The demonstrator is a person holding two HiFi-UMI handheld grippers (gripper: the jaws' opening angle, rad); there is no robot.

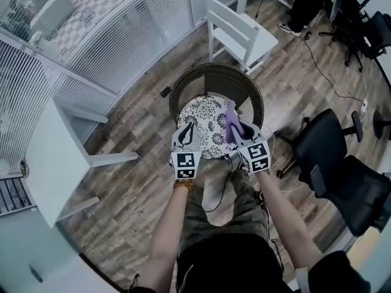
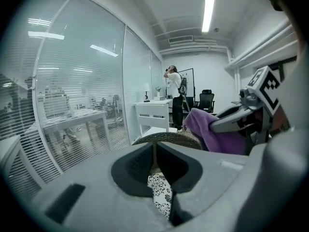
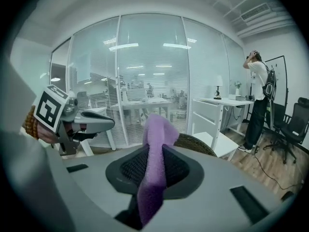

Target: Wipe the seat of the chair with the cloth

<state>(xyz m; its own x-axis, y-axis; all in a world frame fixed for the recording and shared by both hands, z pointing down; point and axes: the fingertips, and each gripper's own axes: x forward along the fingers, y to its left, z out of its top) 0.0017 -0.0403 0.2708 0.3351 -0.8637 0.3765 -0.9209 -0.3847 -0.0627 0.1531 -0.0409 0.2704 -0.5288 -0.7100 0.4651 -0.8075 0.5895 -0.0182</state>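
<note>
**Purple cloth (image 1: 230, 122) pinched in right gripper (image 1: 237, 127) above chair seat**

Right gripper's jaws are clamped on the cloth. The fabric bunches up past the jaws and trails below them. The cloth sits over the right side of the black-and-white patterned seat cushion (image 1: 208, 118), clear of it. Left gripper (image 1: 186, 129) is alongside, over the cushion's front left, jaws together with nothing between. The round wicker chair (image 1: 183, 90) stands on a wood floor (image 1: 134, 182).

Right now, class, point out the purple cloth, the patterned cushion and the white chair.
purple cloth (image 3: 154, 168), right gripper view, its middle strip.
patterned cushion (image 1: 208, 118), head view, its centre.
white chair (image 1: 261, 41), head view, its seat.
</note>
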